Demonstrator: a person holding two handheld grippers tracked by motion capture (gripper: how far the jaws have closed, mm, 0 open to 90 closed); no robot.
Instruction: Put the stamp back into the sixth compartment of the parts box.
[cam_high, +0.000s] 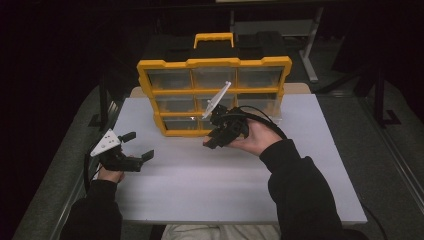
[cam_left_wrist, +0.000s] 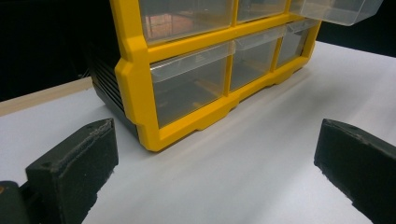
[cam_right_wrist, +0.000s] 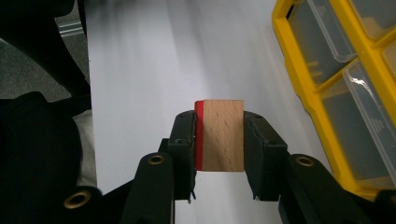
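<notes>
Looking down from the high view, a yellow drawer organizer (cam_high: 215, 95) stands at the far side of the white table (cam_high: 300, 190). The right gripper (cam_high: 214, 140) hovers in front of it, and the left gripper (cam_high: 136, 145) waits near the table's left edge, jaws spread.

Along the left gripper view, both pads stand wide apart with nothing between them; one clear drawer (cam_left_wrist: 341, 10) juts out, upper right.

Within the right gripper view, the jaws pinch a wooden block (cam_right_wrist: 224, 135) with one red face across its flat sides. It looks light, rigid and smooth, so a square grip on parallel faces should hold it.
</notes>
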